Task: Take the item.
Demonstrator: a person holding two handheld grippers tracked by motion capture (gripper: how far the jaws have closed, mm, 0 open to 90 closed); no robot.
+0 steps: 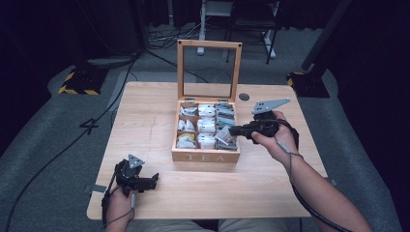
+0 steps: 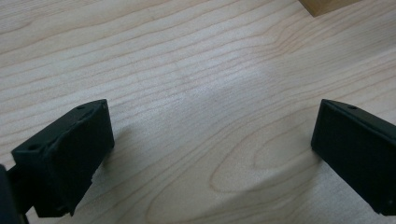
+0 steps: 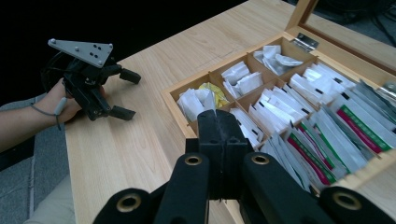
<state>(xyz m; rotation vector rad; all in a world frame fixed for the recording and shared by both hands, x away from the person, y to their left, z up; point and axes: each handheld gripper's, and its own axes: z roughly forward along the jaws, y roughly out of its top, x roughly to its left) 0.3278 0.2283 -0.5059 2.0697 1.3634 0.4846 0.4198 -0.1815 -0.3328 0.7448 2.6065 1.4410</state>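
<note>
My left gripper (image 1: 150, 181) rests on the near desk (image 1: 145, 125), jaws wide, empty. My right gripper (image 3: 219, 135), jaws pressed together, hangs over the tea box (image 1: 205, 155) mid-desk. Box: pale wood, long axis running away from me, glass lid (image 1: 209, 68) upright at far side, packets (image 3: 322, 135) in compartments.

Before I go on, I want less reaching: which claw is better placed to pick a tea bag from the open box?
The right claw: it hovers shut over the tea box, at the sachets. The left claw rests open on the table, apart from the box.
</note>
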